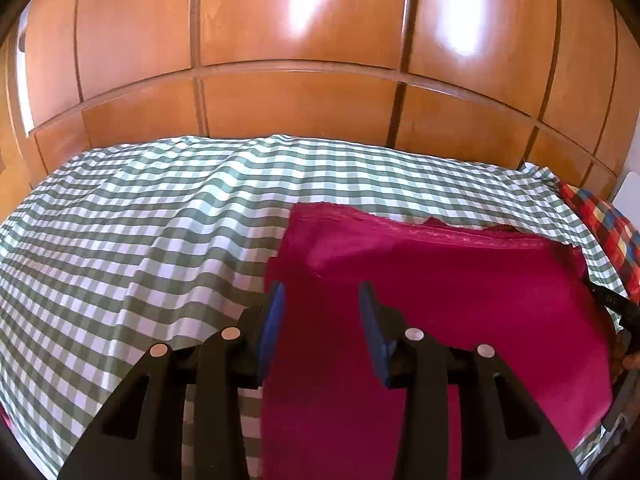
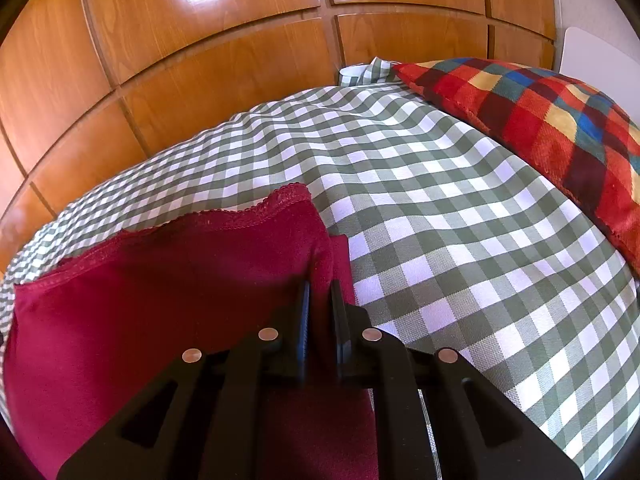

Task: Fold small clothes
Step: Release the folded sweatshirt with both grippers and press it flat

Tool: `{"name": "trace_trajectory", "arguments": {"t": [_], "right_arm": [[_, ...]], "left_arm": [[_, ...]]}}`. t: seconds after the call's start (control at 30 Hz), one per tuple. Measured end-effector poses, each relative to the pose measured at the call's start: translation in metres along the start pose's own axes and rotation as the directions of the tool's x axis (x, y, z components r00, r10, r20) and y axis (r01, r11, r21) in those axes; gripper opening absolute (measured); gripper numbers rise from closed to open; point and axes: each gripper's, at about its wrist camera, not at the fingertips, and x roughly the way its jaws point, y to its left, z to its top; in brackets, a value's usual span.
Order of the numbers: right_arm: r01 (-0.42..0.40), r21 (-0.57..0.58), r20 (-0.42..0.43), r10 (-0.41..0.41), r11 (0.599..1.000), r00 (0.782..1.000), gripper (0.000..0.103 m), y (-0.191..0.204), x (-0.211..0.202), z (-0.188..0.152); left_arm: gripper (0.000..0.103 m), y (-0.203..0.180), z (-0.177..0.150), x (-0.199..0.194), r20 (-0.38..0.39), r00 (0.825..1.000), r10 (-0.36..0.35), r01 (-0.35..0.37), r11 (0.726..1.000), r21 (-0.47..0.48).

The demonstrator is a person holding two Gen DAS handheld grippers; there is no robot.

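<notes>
A crimson garment with a lace hem [image 1: 460,288] lies on the green-and-white checked bedsheet [image 1: 140,232]. In the left wrist view my left gripper [image 1: 322,300] is open, its blue pads [image 1: 274,320] standing over the garment's left edge, holding nothing. In the right wrist view the garment [image 2: 160,288] fills the lower left. My right gripper [image 2: 320,296] is shut on the garment's right edge, with a fold of cloth pinched between the fingers. The right gripper also shows at the far right of the left wrist view [image 1: 616,304].
A wooden panelled wardrobe [image 1: 300,60] stands behind the bed. A red, blue and yellow checked pillow [image 2: 540,120] lies at the bed's right end. The sheet [image 2: 460,220] is wrinkled to the left and right of the garment.
</notes>
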Motion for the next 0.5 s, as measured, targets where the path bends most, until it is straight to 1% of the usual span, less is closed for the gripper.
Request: {"name": "trace_trajectory", "arguments": {"t": [0.1, 0.2, 0.5], "right_arm": [[-0.006, 0.005, 0.0, 0.006, 1.0, 1.0, 0.009, -0.001, 0.0, 0.0], [-0.019, 0.018, 0.001, 0.019, 1.0, 1.0, 0.009, -0.003, 0.0, 0.0], [-0.097, 0.097, -0.001, 0.097, 0.991, 0.995, 0.009, -0.016, 0.002, 0.0]], "left_arm": [[0.038, -0.005, 0.0, 0.004, -0.002, 1.0, 0.001, -0.001, 1.0, 0.016], [0.039, -0.008, -0.001, 0.011, -0.019, 1.0, -0.002, 0.002, 1.0, 0.021], [0.041, -0.009, -0.01, 0.032, -0.064, 0.998, 0.007, -0.006, 1.0, 0.025]]}}
